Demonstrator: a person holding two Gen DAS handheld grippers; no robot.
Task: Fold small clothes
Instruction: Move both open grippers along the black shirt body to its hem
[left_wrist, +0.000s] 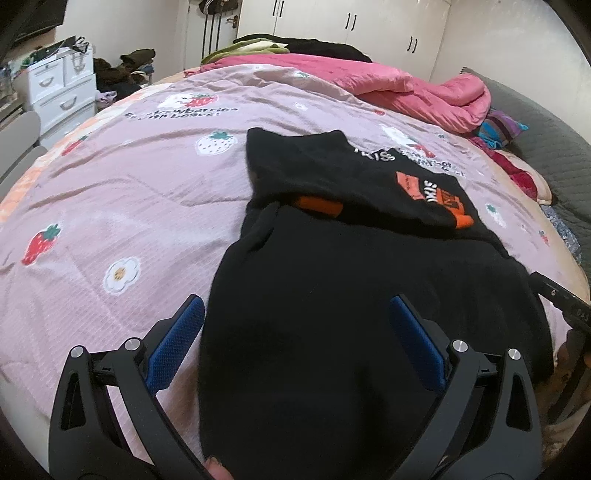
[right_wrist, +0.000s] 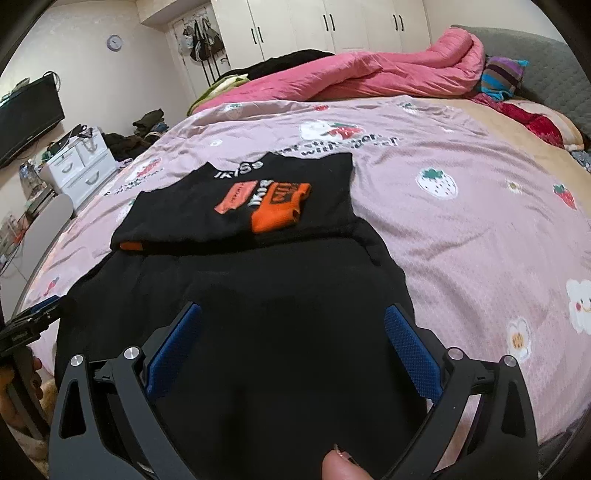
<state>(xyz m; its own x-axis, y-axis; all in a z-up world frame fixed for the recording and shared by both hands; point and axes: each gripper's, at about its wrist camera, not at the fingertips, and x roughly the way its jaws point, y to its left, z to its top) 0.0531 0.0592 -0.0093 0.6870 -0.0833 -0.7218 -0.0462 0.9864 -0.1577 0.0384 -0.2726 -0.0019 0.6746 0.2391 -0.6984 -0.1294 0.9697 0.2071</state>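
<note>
Bedspread, pink with strawberries and flowers, carries a black garment spread flat, its far end folded back so the orange patches and white lettering face up. Left gripper hangs over the garment's near left part with its jaws released and wide, one blue pad over the bedspread and the other over black cloth, while the right gripper hangs over the near right part, jaws likewise spread and grasping nothing. Beyond lie a rumpled pink quilt and white wardrobes.
</note>
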